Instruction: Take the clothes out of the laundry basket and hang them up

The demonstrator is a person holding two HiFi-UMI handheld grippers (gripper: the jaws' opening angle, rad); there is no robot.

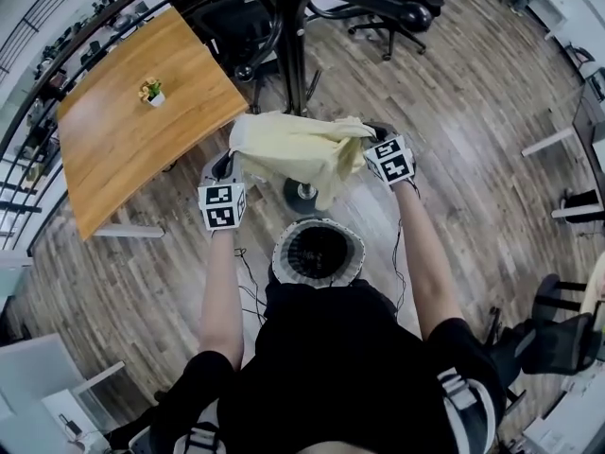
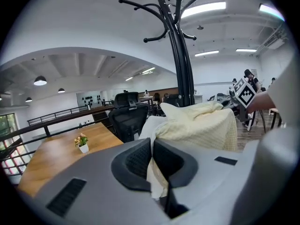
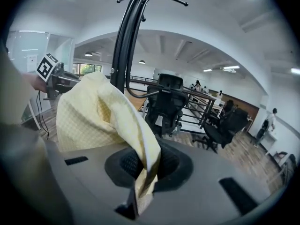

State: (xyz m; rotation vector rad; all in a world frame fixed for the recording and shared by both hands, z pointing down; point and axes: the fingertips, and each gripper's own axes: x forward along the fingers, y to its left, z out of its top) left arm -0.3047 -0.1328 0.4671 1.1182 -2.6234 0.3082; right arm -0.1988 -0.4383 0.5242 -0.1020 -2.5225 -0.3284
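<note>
A pale yellow waffle-weave cloth [image 1: 298, 149] hangs stretched between my two grippers, above the round laundry basket [image 1: 319, 251] that stands at my feet. My left gripper [image 1: 230, 166] is shut on the cloth's left edge, and in the left gripper view the fabric [image 2: 197, 125] is pinched between the jaws [image 2: 152, 161]. My right gripper [image 1: 373, 154] is shut on the right edge; the cloth [image 3: 101, 114] drapes out of its jaws [image 3: 147, 165]. The black coat stand [image 1: 291, 36] rises just beyond the cloth, with its hooks [image 2: 176, 6] overhead.
A wooden table [image 1: 132, 121] with a small potted plant [image 1: 151, 91] stands to the left. Black office chairs [image 1: 397, 3] sit behind the coat stand. The stand's round base [image 1: 301, 195] rests on the wood floor beside the basket. A cable [image 1: 248, 282] trails on the floor.
</note>
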